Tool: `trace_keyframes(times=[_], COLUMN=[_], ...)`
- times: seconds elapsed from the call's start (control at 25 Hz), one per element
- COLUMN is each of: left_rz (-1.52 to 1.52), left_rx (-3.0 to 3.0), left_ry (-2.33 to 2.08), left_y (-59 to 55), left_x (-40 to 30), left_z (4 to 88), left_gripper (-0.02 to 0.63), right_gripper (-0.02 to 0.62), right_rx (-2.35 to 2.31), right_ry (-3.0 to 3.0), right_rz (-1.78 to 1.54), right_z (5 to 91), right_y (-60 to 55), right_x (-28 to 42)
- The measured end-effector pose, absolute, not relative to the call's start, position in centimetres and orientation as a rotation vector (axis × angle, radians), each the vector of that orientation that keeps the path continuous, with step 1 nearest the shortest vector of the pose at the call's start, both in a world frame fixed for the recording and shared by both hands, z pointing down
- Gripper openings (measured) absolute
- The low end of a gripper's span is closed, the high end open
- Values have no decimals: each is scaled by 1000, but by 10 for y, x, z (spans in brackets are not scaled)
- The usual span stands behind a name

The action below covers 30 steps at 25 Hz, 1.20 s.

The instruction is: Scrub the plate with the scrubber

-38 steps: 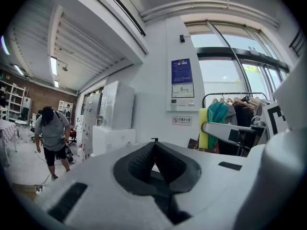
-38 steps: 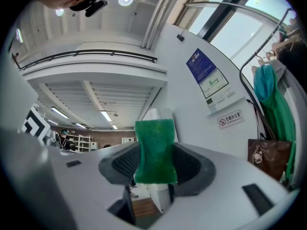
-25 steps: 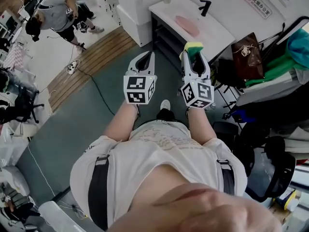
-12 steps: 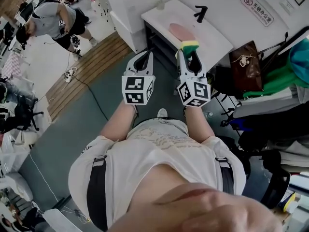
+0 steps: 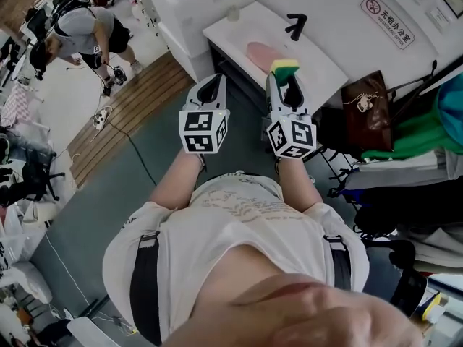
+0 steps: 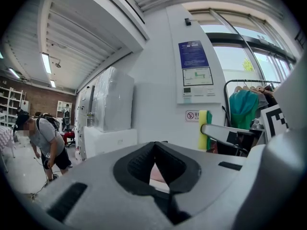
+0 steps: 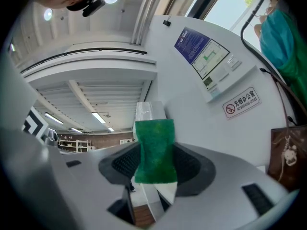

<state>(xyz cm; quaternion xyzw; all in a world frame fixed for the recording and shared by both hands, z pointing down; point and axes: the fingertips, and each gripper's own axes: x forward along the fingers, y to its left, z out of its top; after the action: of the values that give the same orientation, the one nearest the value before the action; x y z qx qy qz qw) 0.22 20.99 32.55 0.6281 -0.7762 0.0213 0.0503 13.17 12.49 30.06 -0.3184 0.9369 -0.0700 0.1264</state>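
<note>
A pink plate point(image 5: 259, 51) lies on the white table point(image 5: 322, 67) ahead of me. My right gripper point(image 5: 285, 78) is shut on a yellow-and-green scrubber point(image 5: 284, 67), held in the air just short of the table's near edge. In the right gripper view the green side of the scrubber point(image 7: 154, 150) stands pinched between the jaws of that gripper point(image 7: 153, 164). My left gripper point(image 5: 212, 87) hangs beside it on the left, shut and empty. In the left gripper view its jaws point(image 6: 153, 150) meet at the tips, a sliver of the pink plate point(image 6: 156, 174) shows behind them, and the scrubber point(image 6: 205, 130) is at right.
A black fixture point(image 5: 295, 26) stands on the table's far part. A brown bag point(image 5: 365, 100) and green clothes point(image 5: 448, 114) hang right of the table. White cabinets point(image 5: 195, 6) stand to its left. A person point(image 5: 79, 27) bends over at far left, near a cable point(image 5: 137, 157) on the floor.
Both grippers have moved forward together toward the white table, so the plate and table edge now lie closer to their tips. The grip on the scrubber is unchanged.
</note>
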Motion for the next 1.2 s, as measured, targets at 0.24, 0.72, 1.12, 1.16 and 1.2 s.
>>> trace_keyframes(times=[0.24,0.72,1.12,1.16,1.2], left_rz=[43,36,53,53,57], left_rx=[1901,1876,1959,1970,1980], left_ry=[-2357,-2343,-2289,-2280,-2272], left_y=[176,140,94,88,82], left_x=[-5,-18,-35,-37,-39], left_z=[330,340,342,342,343], left_gripper=[21,21,21,21,21], right_gripper=[213,213,215,215,215], right_rx=[-912,-921,-1000,-1011,-1021], right_ry=[2748,2772,2735,2732,2729], right_rz=[-198,-225,-197,-195,-194], right_z=[305,321,321,322,323], right_y=[93,58,24,20,15], right_x=[121,109,97,96,93])
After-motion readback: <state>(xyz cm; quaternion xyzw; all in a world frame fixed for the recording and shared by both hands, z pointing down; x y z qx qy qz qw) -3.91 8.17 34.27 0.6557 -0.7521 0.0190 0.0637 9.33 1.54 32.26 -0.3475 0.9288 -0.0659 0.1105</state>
